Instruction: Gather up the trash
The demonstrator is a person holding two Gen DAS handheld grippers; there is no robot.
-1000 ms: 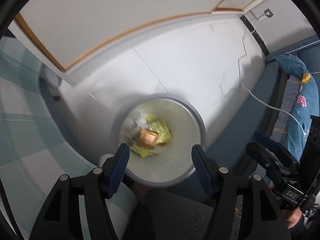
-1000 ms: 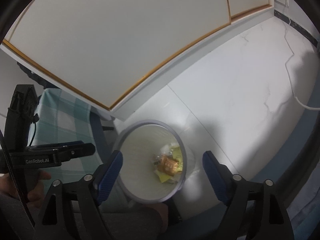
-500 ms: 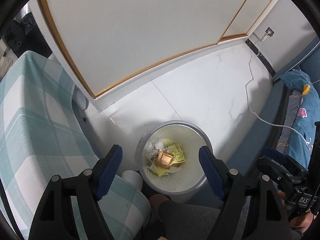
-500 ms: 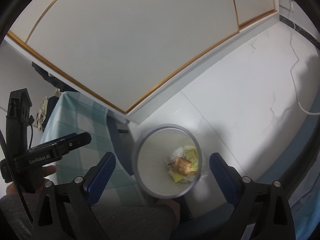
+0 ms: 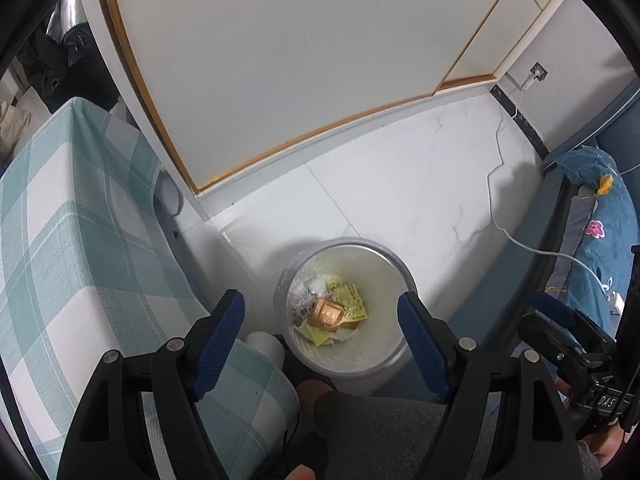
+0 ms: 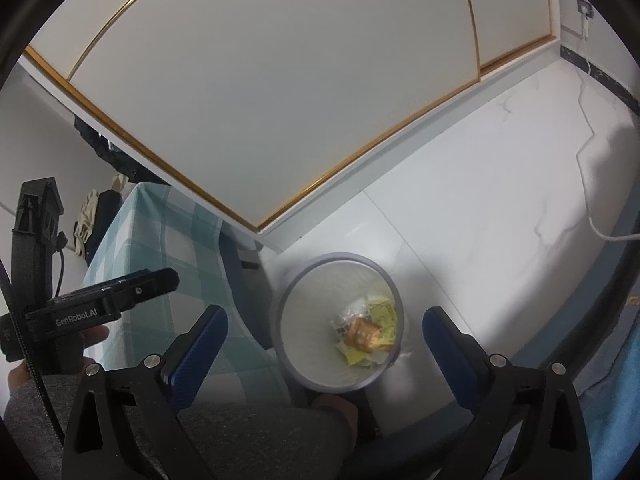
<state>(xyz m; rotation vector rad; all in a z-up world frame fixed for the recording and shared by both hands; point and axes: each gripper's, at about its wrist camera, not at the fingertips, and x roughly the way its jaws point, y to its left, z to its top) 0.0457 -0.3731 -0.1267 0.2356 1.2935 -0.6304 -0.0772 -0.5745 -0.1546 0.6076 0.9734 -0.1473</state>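
A round grey-rimmed trash bin [image 5: 390,258] stands on the white floor, seen from above; it also shows in the right wrist view [image 6: 316,268]. Inside lie an orange-brown wrapper [image 5: 326,314], yellow paper [image 5: 352,306] and clear plastic scraps; the same wrapper [image 6: 362,332] shows from the right. My left gripper [image 5: 320,318] is open and empty, high above the bin. My right gripper [image 6: 326,334] is open and empty, also high above the bin. The left gripper's body [image 6: 100,300] shows at the left of the right wrist view.
A table with a teal checked cloth [image 5: 72,240] stands left of the bin. White sliding doors with gold trim [image 5: 280,60] rise behind. A white cable [image 5: 500,216] runs across the floor. Blue bedding [image 5: 600,216] lies at the right. My grey-clad knee [image 5: 380,432] is below the grippers.
Both grippers have risen away from the bin, which looks smaller now. More of the table and doors has come into view. Both stay open and empty.
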